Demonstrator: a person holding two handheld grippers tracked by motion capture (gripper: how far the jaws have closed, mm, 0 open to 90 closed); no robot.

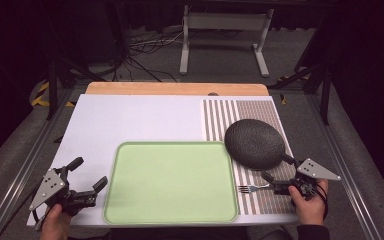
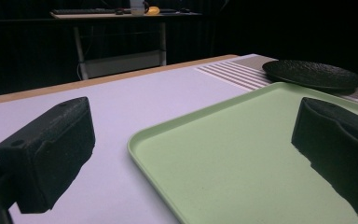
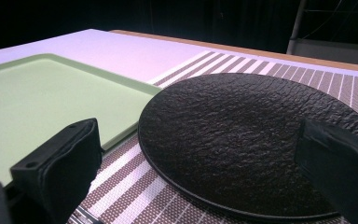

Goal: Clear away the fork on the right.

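Now both my fingers are released: left gripper (image 1: 89, 176) beside the green tray (image 1: 170, 182), right gripper (image 1: 276, 173) between black plate (image 1: 254, 143) and fork (image 1: 252, 188).

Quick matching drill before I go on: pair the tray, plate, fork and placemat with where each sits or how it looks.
Things:
1. tray
2. plate
3. fork
4. placemat

Descriptions:
A. striped, on the table's right side
B. black, textured, on the placemat
C. pale green, nothing on it
D. silver, between tray and right tongs

Pairs: 1-C, 2-B, 3-D, 4-A
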